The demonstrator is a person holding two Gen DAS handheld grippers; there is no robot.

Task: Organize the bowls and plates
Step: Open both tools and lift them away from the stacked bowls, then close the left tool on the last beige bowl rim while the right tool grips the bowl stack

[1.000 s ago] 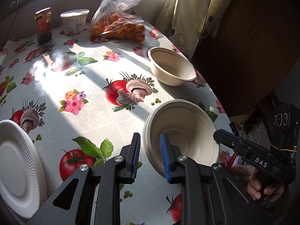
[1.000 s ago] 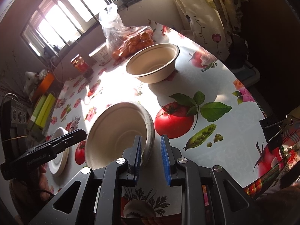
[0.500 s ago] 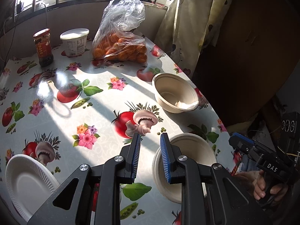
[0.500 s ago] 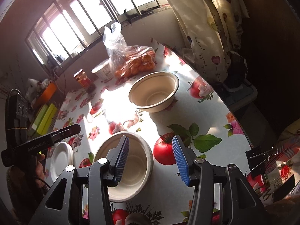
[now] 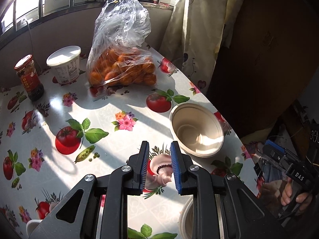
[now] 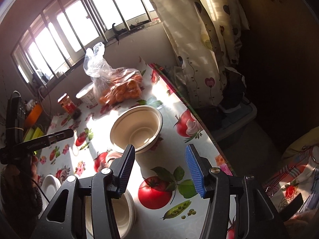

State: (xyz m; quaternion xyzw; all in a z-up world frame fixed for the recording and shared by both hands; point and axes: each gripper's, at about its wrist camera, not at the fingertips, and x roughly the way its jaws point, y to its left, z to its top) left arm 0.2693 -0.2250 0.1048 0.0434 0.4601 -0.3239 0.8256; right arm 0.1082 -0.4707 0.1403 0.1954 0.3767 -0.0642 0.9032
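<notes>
A beige paper bowl (image 5: pixel 196 129) stands alone near the table's right edge, also seen in the right wrist view (image 6: pixel 137 127). A nearer beige bowl (image 6: pixel 121 213) sits low in frame, partly hidden under the black arms; its rim (image 5: pixel 186 219) shows below my left gripper. My left gripper (image 5: pixel 159 145) hovers over the tablecloth left of the far bowl, jaws a narrow gap apart and empty. My right gripper (image 6: pixel 160 149) hangs above the table in front of the far bowl, its jaws opening with nothing between them. A white plate (image 6: pixel 49 183) lies at the left.
A plastic bag of oranges (image 5: pixel 121 69), a white tub (image 5: pixel 64 64) and a red-lidded jar (image 5: pixel 30 77) stand at the back by the window. A curtain (image 5: pixel 195 29) hangs past the table's right edge (image 6: pixel 211 137). A hand holds the other gripper (image 5: pixel 295 179).
Both grippers have lifted away from the near bowl and swung toward the far bowl. The right jaws, narrow at the near bowl's rim before, have spread wide. The plate has slid out of the left view.
</notes>
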